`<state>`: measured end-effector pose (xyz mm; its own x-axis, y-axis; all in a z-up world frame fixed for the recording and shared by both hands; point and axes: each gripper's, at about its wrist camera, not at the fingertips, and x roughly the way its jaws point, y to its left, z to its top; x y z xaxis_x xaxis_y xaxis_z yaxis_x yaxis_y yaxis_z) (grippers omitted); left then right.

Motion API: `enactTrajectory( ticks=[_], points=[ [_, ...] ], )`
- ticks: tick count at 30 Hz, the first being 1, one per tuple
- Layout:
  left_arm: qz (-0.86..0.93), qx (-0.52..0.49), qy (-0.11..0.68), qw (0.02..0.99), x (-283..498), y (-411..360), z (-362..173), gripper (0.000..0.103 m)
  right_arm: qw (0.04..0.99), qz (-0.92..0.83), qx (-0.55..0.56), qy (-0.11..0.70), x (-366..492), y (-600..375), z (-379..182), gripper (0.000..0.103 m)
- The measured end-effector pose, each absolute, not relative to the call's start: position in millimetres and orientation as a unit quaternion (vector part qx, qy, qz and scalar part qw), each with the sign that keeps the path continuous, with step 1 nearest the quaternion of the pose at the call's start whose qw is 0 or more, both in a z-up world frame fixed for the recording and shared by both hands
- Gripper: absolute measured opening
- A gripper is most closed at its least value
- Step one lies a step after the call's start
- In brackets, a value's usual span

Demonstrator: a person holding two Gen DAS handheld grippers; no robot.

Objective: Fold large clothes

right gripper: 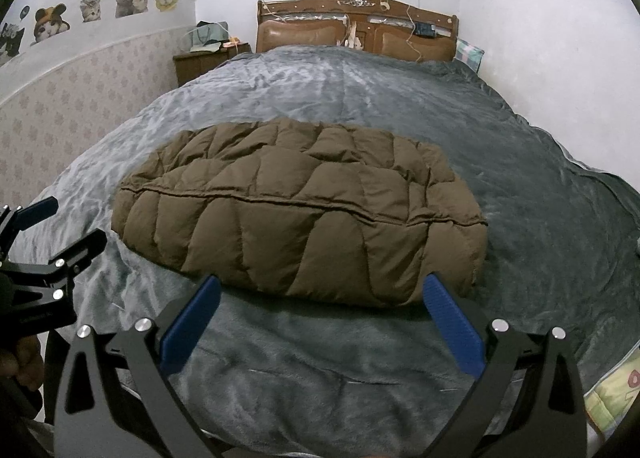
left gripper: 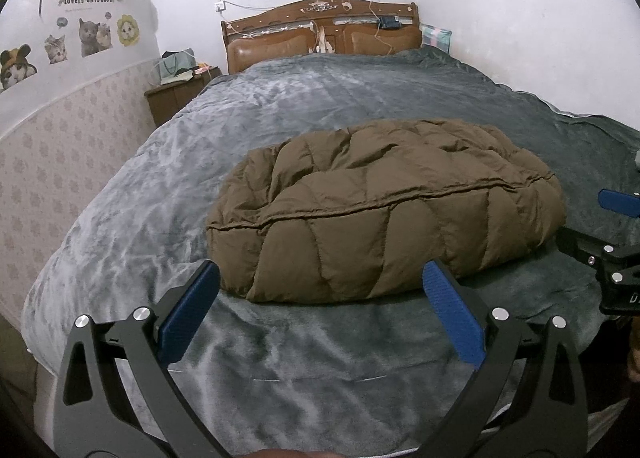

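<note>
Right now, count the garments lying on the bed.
1: a brown quilted down jacket, folded into a bundle, on the grey blanket near the foot of the bed. Others could be hidden inside.

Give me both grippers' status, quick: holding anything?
Left gripper: open, holding nothing, just short of the brown puffer jacket.
Right gripper: open, holding nothing, near the jacket's front edge.

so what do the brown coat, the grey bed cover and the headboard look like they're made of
Brown coat: matte woven shell over puffy filling, judging by the stitched, swollen quilted panels; likely down or synthetic.
Grey bed cover: plush fleece or velvet, its nap showing light and dark streaks.
Headboard: carved glossy wood with padded panels, seemingly leather or imitation.
</note>
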<state>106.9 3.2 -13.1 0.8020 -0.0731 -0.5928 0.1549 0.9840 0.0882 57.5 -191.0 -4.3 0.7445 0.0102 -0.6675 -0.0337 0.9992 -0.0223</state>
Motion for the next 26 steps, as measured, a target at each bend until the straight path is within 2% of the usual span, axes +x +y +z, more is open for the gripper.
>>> enactTrajectory(
  ticks=[26],
  points=[
    [-0.066, 0.053, 0.318, 0.944, 110.8, 6.6, -14.6, 0.100, 0.934, 0.012, -0.017, 0.356, 58.0, -193.1, -4.1, 0.101]
  ],
)
